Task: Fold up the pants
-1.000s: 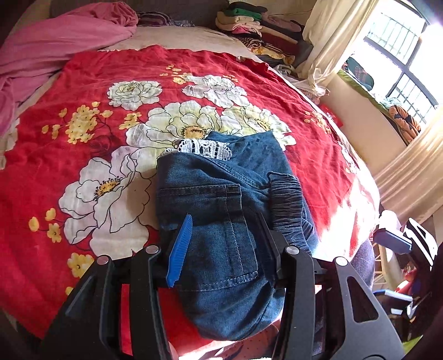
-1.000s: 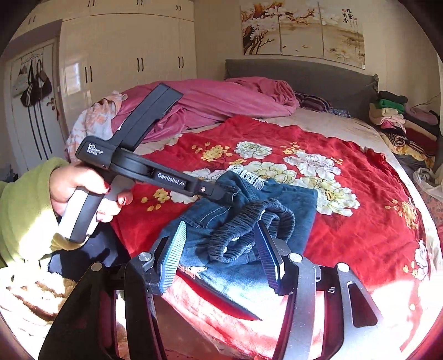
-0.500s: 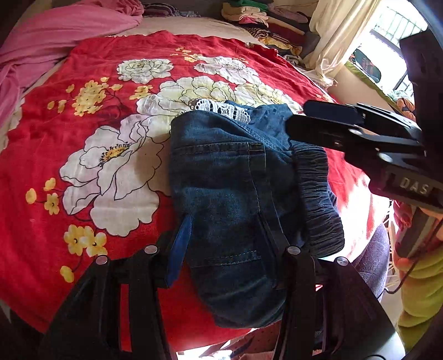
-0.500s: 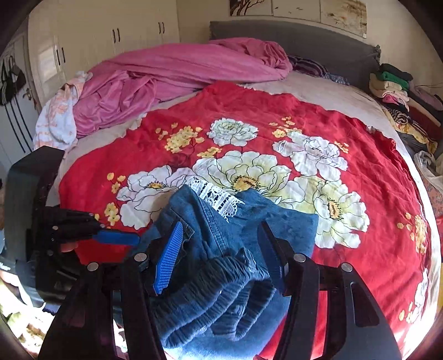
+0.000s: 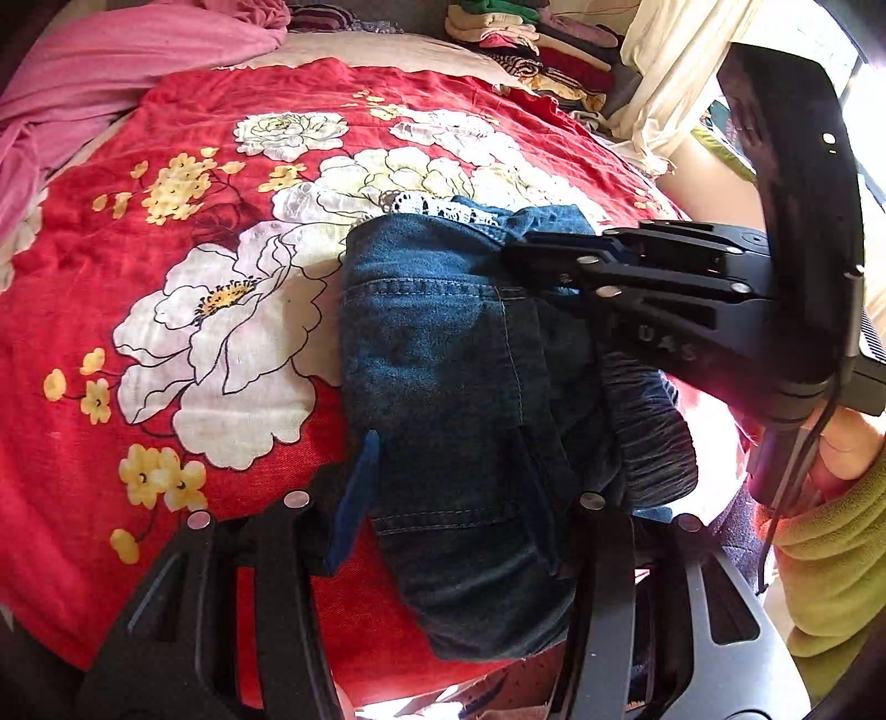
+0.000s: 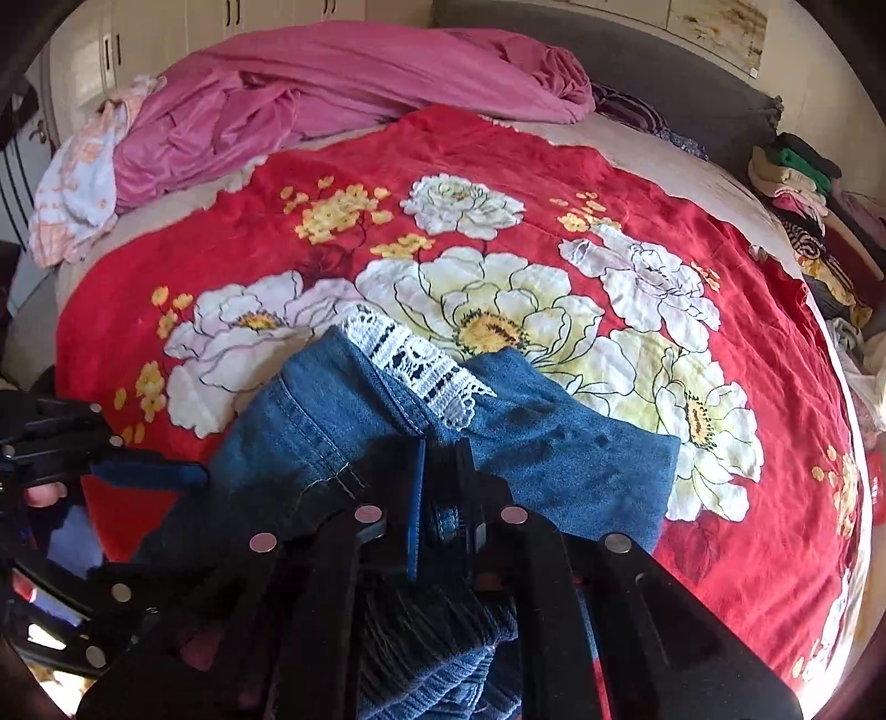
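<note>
The blue denim pants (image 5: 443, 354) lie folded in a bundle at the near edge of the red flowered bedspread (image 5: 166, 266), white lace trim (image 6: 421, 365) showing at the far side. My left gripper (image 5: 443, 487) is open, its fingers on either side of the bundle's near end. My right gripper (image 6: 440, 476) is shut on a fold of the pants (image 6: 554, 443) near the elastic waistband (image 6: 432, 653); it also shows in the left wrist view (image 5: 526, 255), reaching in from the right.
A pink blanket (image 6: 332, 94) is heaped at the head of the bed. Stacks of folded clothes (image 5: 526, 50) lie at the far right by a curtain (image 5: 681, 77). The bed's near edge (image 5: 387, 681) drops off just below the pants.
My right gripper has moved onto the pants and closed on a fold by the waistband. My left gripper has stayed open around the near end.
</note>
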The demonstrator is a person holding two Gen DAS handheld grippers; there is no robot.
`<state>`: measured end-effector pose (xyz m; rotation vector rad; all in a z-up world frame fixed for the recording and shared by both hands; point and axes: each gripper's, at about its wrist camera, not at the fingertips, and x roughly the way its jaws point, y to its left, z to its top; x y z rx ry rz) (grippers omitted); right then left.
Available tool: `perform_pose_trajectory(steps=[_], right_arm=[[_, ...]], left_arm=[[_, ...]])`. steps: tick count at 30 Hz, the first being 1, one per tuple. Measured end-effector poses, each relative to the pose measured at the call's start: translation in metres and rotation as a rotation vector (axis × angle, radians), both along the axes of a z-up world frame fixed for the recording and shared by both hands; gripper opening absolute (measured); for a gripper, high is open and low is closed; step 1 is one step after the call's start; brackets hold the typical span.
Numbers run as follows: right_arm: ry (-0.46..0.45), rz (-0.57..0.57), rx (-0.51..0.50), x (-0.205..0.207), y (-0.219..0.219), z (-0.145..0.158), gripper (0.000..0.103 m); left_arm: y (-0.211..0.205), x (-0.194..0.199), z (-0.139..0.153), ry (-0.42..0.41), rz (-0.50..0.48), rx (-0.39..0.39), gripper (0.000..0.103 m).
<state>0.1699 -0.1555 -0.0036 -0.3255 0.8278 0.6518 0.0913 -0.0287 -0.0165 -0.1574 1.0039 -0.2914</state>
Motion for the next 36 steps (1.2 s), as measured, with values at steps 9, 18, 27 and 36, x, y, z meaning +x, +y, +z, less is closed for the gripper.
perform_pose_trajectory(steps=[9,18,27,36], right_arm=[[-0.066,-0.140,0.167,-0.025,-0.069,0.048,0.039],[-0.059,-0.243,0.212,-0.043,-0.110,0.040,0.057],[0.026,-0.305,0.236,-0.057,-0.128,0.006,0.073],[0.128,-0.308,0.278,-0.048,-0.124,-0.018,0.073]], left_arm=[[0.008,-0.002,0.018,-0.049,0.033,0.012,0.046],[0.018,0.000,0.027,-0.074,0.075,0.033,0.054],[0.023,0.003,0.021,-0.065,0.103,0.049,0.072],[0.019,0.015,-0.005,-0.011,0.120,0.008,0.080]])
